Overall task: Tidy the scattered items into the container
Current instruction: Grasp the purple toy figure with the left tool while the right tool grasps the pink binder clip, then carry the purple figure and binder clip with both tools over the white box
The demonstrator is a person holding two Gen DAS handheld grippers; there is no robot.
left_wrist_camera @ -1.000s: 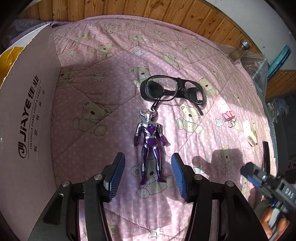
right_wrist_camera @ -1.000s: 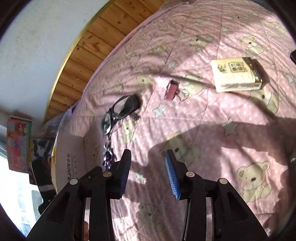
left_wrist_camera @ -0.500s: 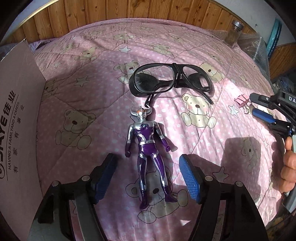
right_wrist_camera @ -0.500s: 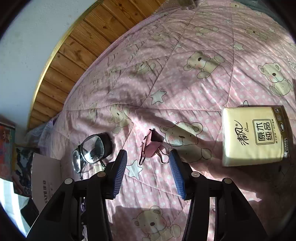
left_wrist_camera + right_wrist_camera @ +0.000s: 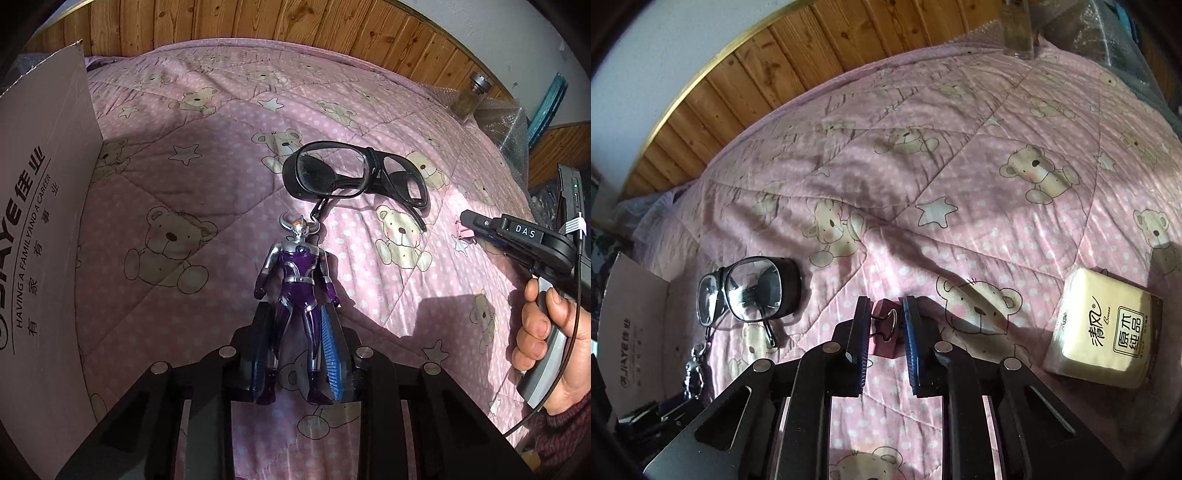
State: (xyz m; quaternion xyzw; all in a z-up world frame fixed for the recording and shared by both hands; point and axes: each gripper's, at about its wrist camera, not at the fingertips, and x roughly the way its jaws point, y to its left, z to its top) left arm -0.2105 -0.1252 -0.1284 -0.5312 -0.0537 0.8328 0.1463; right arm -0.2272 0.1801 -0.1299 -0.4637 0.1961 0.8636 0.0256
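- nearest in the left wrist view, the left gripper has its blue-padded jaws drawn in tight on the legs of the purple and silver plastic hero figure, which lies flat on the pink teddy-bear quilt; it looks gripped but not yet lifted.
- nearest in the right wrist view, the right gripper straddles the small pink binder clip; the jaws are narrow, just at its sides, and i cannot tell whether they already pinch it.
- just past the figure's head lie the black-framed clear safety glasses, untouched, one arm tip close to the figure's horns.
- right of the right gripper sits the cream pack of tissues, also untouched.
- the cardboard box with printed lettering stands at the left edge of the quilt; its inside is not visible, so what is already stowed cannot be judged.
- farthest, a glass jar with a metal lid stands by the wooden wall panelling.
- judgement: early stage; four items remain on the quilt, two about to be carried to the box.
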